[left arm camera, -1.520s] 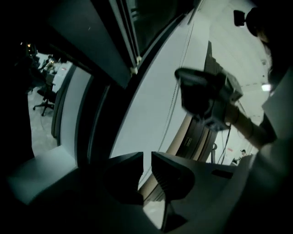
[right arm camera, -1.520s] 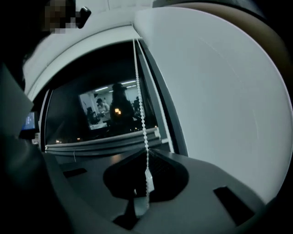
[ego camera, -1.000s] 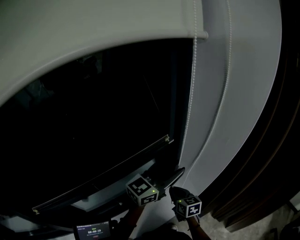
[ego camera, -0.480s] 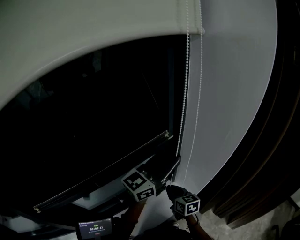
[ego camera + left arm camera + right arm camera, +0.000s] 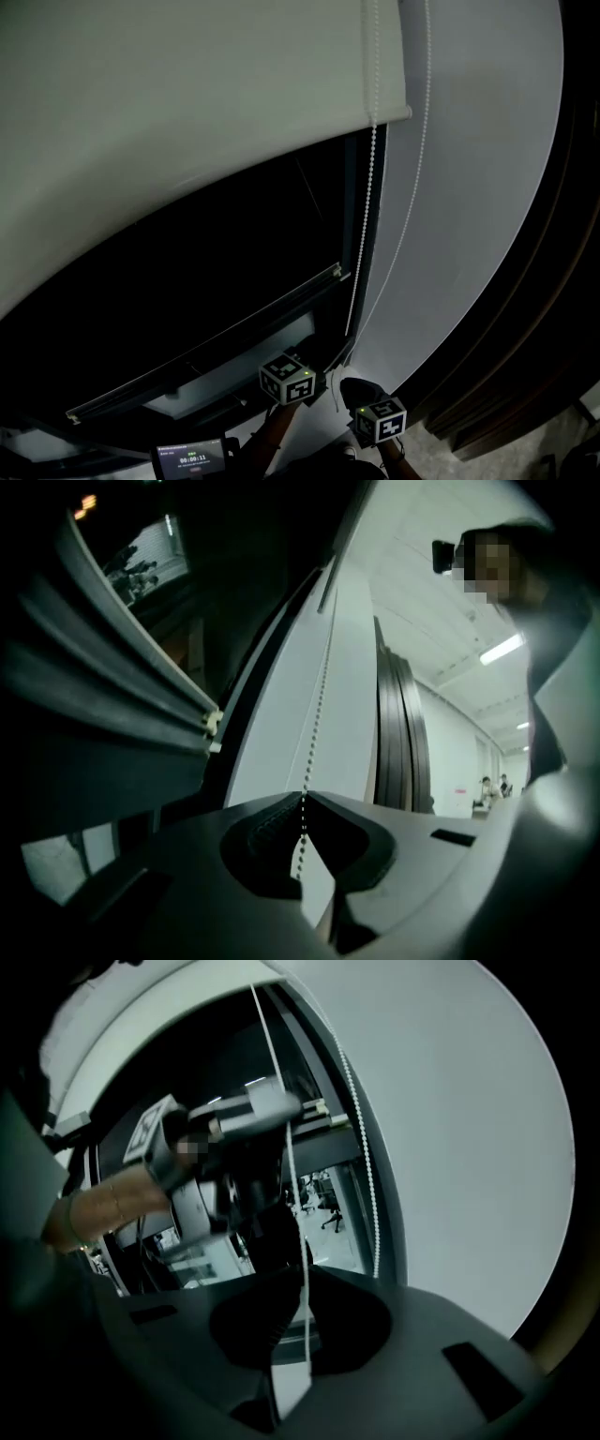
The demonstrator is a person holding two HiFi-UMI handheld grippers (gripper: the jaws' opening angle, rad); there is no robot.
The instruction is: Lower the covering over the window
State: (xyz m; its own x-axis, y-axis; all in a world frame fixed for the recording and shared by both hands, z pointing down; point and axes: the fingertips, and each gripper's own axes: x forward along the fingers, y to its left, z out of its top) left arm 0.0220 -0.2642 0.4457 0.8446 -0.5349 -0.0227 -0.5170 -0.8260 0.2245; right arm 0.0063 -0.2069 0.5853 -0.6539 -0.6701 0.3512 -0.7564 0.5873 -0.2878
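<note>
A pale roller blind [image 5: 187, 122] covers the upper part of the dark window [image 5: 187, 300]; its bottom bar ends at the right [image 5: 398, 111]. Two strands of white bead chain [image 5: 364, 234] hang beside the frame. My left gripper [image 5: 328, 367] is below the window with its jaws closing, and their tips [image 5: 303, 797] meet on a bead chain strand [image 5: 314, 724]. My right gripper [image 5: 354, 389], just right of it and lower, is shut [image 5: 305, 1274] on the other strand [image 5: 281, 1129], which runs taut upward. The left gripper's marker cube [image 5: 150, 1133] shows in the right gripper view.
A white wall [image 5: 469, 187] runs right of the window, with dark folded panels [image 5: 525, 309] beyond it. A small timer display [image 5: 192, 459] sits at the bottom edge. A bracket [image 5: 212, 726] sticks out of the window frame. People sit far off [image 5: 487, 789].
The blind has come down and covers more of the glass. My left gripper went from wide open to shut on the bead chain. The right gripper sank slightly.
</note>
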